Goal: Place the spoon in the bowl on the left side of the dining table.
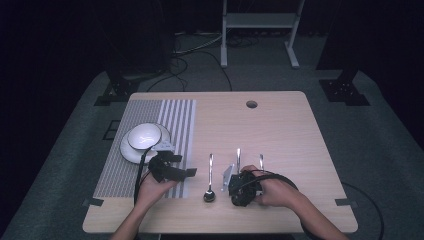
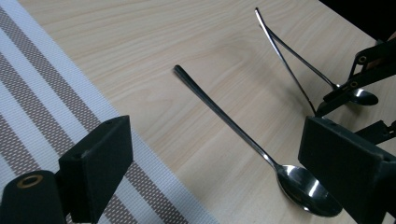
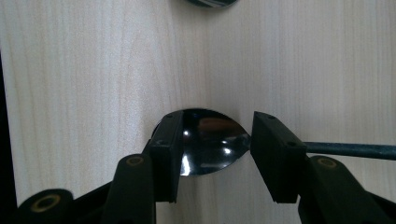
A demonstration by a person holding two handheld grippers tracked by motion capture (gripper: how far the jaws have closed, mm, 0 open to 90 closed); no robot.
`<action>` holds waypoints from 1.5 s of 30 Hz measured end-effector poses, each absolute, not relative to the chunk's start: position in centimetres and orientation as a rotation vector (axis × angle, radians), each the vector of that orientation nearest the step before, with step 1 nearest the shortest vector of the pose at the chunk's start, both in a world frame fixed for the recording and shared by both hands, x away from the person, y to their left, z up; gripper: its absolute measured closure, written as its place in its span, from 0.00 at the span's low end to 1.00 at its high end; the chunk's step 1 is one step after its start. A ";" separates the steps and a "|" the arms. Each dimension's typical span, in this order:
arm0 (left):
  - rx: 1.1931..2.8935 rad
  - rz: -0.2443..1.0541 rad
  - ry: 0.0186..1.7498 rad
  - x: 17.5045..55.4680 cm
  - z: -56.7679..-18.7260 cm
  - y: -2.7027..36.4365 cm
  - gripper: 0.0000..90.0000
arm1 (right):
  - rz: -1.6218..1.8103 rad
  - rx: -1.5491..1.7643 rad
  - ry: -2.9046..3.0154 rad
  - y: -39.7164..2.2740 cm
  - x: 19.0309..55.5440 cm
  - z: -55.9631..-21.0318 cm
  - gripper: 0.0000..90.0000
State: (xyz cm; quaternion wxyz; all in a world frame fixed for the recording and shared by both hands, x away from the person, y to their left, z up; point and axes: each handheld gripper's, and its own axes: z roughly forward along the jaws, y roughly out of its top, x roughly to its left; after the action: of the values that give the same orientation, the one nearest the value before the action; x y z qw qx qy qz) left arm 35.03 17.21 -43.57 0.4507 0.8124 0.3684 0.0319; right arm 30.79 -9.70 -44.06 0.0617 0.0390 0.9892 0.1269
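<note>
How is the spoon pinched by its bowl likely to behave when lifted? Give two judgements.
Probably slippery: the spoon is mirror-polished metal, and the right gripper pinches only its curved bowl. Likely stiff: the thin handle runs straight. It may pivot, since that long handle juts sideways.

We are looking at a light wooden table carrying a striped placemat at its left, and three spoons lying side by side near its front edge.

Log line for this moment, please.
right tool: shut on spoon bowl | left tool: open, empty, over mat edge | second spoon: flat on table
</note>
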 end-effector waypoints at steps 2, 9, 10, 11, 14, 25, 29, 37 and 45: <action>2.003 0.066 0.909 35.1 -43.6 17.1 0.10 | 0.386 0.118 2.991 -9.7 30.8 -44.1 0.59; 2.012 0.013 0.898 35.5 -43.8 16.0 0.10 | 0.391 0.132 2.991 -9.9 30.9 -44.1 0.59; 2.016 -0.004 0.892 35.5 -44.0 15.8 0.10 | 0.390 0.130 2.991 -9.9 30.9 -44.1 0.59; 2.020 -0.016 0.887 35.5 -44.0 15.5 0.10 | 0.388 0.129 2.991 -9.9 30.9 -44.1 0.59; 2.036 -0.025 0.863 35.3 -44.0 14.6 0.10 | 0.391 0.133 2.992 -9.9 30.9 -44.1 0.59; 2.047 -0.060 0.845 35.5 -44.1 13.2 0.11 | 0.390 0.138 2.987 -9.8 30.9 -44.1 0.59; 2.050 -0.080 0.845 35.7 -44.4 12.6 0.12 | 0.387 0.142 2.988 -9.8 30.9 -44.1 0.59; 2.043 -0.186 0.830 36.7 -44.9 9.7 0.23 | 0.390 0.153 2.987 -9.8 30.9 -44.1 0.59; 2.057 -0.236 0.836 38.2 -45.2 6.6 0.27 | 0.395 0.159 2.982 -9.9 30.8 -44.1 0.59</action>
State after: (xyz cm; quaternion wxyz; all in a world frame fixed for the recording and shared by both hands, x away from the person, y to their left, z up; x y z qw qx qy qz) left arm 38.16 6.56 -45.22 0.4388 0.8277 0.3365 -0.0951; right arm 30.84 -9.87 -44.15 0.0644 0.0525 0.9879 0.1309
